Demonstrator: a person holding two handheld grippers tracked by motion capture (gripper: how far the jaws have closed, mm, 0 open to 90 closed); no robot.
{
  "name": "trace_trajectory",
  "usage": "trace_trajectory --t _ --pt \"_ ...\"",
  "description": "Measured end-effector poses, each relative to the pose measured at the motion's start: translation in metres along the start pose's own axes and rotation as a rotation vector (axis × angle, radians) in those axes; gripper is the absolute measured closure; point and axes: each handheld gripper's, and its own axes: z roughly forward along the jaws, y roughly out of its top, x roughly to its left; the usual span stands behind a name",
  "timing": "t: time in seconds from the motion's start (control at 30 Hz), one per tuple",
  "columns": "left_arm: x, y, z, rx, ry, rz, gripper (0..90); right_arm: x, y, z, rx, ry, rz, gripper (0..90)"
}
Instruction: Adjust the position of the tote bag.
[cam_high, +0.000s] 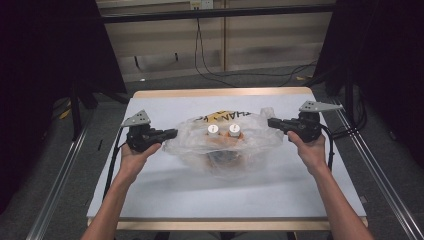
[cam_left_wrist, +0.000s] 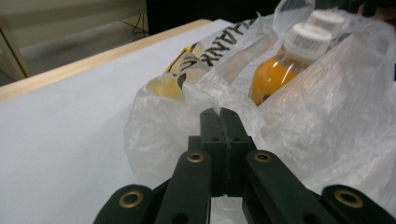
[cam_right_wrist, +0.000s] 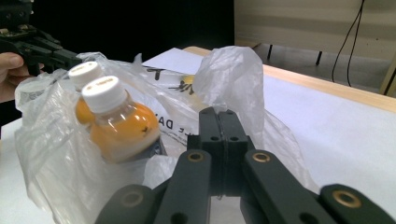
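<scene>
A clear plastic bag (cam_high: 225, 152) with black and yellow print sits mid-table, holding two orange-juice bottles with white caps (cam_high: 213, 129) (cam_high: 234, 129). My left gripper (cam_high: 172, 133) is shut on the bag's left edge, and the crumpled film (cam_left_wrist: 205, 91) bunches right at its closed tips (cam_left_wrist: 220, 112). My right gripper (cam_high: 271, 122) is shut on the bag's right edge, where a loop of film (cam_right_wrist: 229, 70) rises just above its tips (cam_right_wrist: 219, 111). The bottles (cam_left_wrist: 280, 65) (cam_right_wrist: 119, 126) stand upright inside. The far hand and left gripper (cam_right_wrist: 42, 49) appear behind them in the right gripper view.
The bag rests on a white tabletop (cam_high: 200, 195) with a wooden rim. Metal rails (cam_high: 60, 175) run along both sides on the floor. Cables (cam_high: 210, 70) trail across the floor beyond the far edge.
</scene>
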Motion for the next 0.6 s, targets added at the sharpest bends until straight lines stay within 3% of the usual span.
trace_trajectory --t 0.1,0.23,0.43,0.6 --pt "0.002 -0.007 0.002 0.006 -0.004 -0.011 90.0 -0.004 -0.004 -0.001 0.002 -0.001 0.01 90.0" --pt "0.005 -0.013 0.0 0.001 -0.012 -0.031 90.0 -0.004 -0.011 0.002 0.053 -0.021 -0.005 90.0" --pt "0.005 -0.023 0.005 0.059 -0.008 -0.023 90.0 -0.009 -0.023 0.005 0.086 -0.019 0.008 90.0" --pt "0.009 -0.035 0.015 0.136 0.022 -0.012 90.0 -0.012 -0.03 0.009 0.121 -0.03 0.01 90.0"
